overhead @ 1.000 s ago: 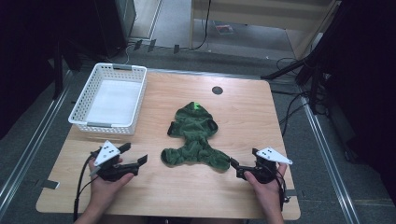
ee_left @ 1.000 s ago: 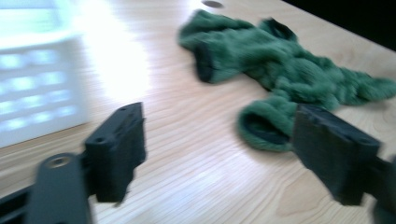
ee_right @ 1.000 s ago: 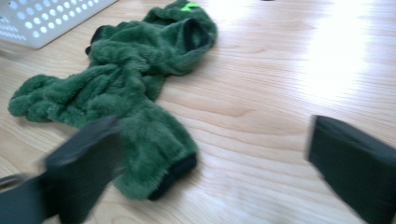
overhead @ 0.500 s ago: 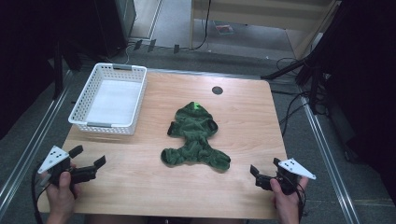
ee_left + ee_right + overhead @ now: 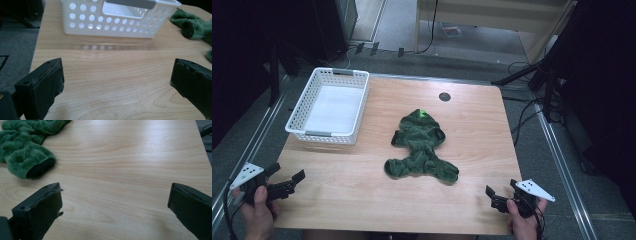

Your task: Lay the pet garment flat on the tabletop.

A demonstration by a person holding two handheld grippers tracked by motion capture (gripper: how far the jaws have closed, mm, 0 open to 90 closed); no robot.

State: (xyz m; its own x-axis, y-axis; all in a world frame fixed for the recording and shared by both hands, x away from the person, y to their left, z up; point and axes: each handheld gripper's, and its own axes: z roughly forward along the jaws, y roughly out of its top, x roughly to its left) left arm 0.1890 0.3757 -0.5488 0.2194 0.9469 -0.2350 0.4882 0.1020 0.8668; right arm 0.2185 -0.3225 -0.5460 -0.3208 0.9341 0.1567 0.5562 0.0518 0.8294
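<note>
A small green fleece garment [image 5: 420, 146] lies crumpled in the middle of the wooden table [image 5: 472, 130]. One of its sleeves [image 5: 27, 160] shows at the upper left of the right gripper view, and its edge [image 5: 192, 25] at the far right of the left gripper view. My left gripper [image 5: 287, 179] is held open at the table's front left corner, nothing between its jaws. My right gripper [image 5: 502, 192] is open at the front right edge, also empty. Both are well apart from the garment.
A white perforated plastic basket [image 5: 297, 120] stands at the table's back left, empty; its near wall [image 5: 112, 25] is ahead of the left gripper. A round black grommet [image 5: 444, 96] sits near the table's far edge. Cables lie on the floor at the right.
Both hands have drawn back from beside the garment to the table's front corners, the left one moving far left. The garment has not moved.
</note>
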